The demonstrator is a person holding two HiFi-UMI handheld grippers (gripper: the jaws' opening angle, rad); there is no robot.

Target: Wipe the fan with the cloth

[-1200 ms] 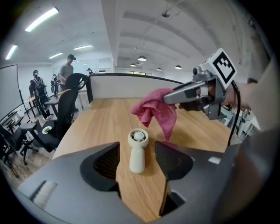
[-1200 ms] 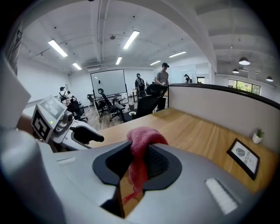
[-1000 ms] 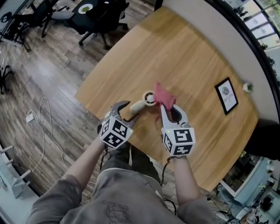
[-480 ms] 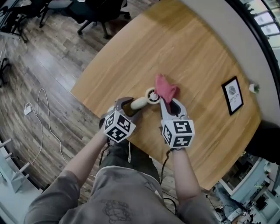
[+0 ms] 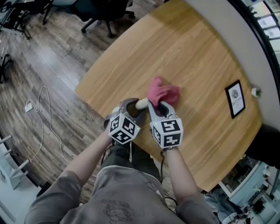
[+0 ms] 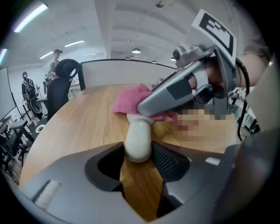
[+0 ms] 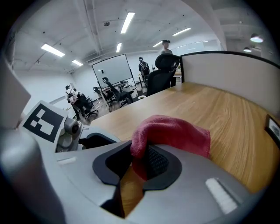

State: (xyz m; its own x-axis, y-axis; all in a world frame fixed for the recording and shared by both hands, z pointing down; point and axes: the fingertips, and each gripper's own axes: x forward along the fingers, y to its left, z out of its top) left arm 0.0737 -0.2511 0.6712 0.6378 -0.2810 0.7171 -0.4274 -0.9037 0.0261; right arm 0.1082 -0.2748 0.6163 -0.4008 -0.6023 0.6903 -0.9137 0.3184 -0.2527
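Note:
A small cream hand-held fan lies on the wooden table (image 5: 192, 52). Only its handle (image 5: 141, 103) shows, because its head is hidden under the pink cloth (image 5: 161, 92). My left gripper (image 5: 132, 106) has the handle (image 6: 138, 139) between its jaws. They are closing, and both pads touch the handle's end. My right gripper (image 5: 158, 106) is shut on the cloth (image 7: 175, 133), which bunches out past its fingertips (image 7: 154, 161) and rests over the fan's head. The right gripper (image 6: 175, 94) crosses just above the handle in the left gripper view.
A black framed picture (image 5: 235, 98) lies on the table at the right, with a small white object (image 5: 256, 92) beyond it. The table's edge (image 5: 94, 114) runs close by my left gripper. Office chairs (image 5: 103, 13) and a white cable (image 5: 43, 114) are on the wooden floor.
The right gripper carried the cloth left and down onto the fan's head, which showed before and is now covered. The left gripper dropped around the handle and its jaws narrowed.

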